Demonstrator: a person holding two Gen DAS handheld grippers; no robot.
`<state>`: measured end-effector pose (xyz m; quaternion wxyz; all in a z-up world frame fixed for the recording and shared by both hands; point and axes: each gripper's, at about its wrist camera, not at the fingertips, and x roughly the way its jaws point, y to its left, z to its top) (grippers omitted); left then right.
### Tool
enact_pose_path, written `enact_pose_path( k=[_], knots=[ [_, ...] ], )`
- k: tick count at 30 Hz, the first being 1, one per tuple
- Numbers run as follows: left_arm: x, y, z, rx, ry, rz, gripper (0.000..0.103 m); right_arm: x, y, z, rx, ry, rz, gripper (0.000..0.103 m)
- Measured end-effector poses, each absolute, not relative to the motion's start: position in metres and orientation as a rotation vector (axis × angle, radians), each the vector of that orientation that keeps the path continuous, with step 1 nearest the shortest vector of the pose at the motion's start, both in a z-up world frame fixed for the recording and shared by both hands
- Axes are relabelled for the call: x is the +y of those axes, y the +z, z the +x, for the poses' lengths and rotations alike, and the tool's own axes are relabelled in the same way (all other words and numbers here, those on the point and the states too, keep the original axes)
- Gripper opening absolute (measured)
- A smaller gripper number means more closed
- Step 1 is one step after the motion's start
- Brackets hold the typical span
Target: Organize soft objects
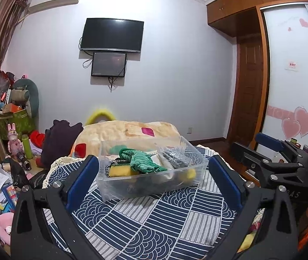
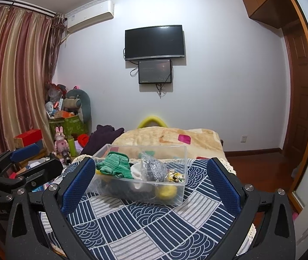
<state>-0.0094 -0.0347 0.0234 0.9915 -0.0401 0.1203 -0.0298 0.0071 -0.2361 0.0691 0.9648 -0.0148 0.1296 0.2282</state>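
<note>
A clear plastic bin (image 1: 182,183) stands on a table with a navy and white patterned cloth (image 1: 154,221). It holds a green knitted cloth (image 1: 143,159), a yellow sponge (image 1: 120,170), a crinkled silver-grey bag (image 1: 175,157) and other small soft items. My left gripper (image 1: 152,179) is open and empty, its blue pads either side of the bin's near wall. In the right wrist view the bin (image 2: 171,197) holds the green cloth (image 2: 115,165) and a yellow ball (image 2: 166,191). My right gripper (image 2: 151,181) is open and empty, just short of the bin.
A bed with a beige blanket (image 1: 130,131) lies behind the table. Cluttered toys, boxes and papers (image 1: 8,151) fill the floor at the left. A wardrobe with a sliding door (image 1: 292,82) stands at the right. The other gripper (image 1: 283,162) shows at the right edge.
</note>
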Motion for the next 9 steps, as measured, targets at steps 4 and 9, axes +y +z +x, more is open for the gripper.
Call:
enact_pose_path(
  k=[4,9],
  knots=[
    [-0.0317,0.0240,-0.0104,0.240,-0.056,-0.097,0.103,-0.2372,0.0698,0.0078,0.262,0.461,-0.027,0.103],
    [-0.0272,0.0246,-0.0083,0.254,-0.062,-0.120,0.103,-0.2381,0.0708,0.0082,0.266,0.463,-0.024,0.103]
  ],
)
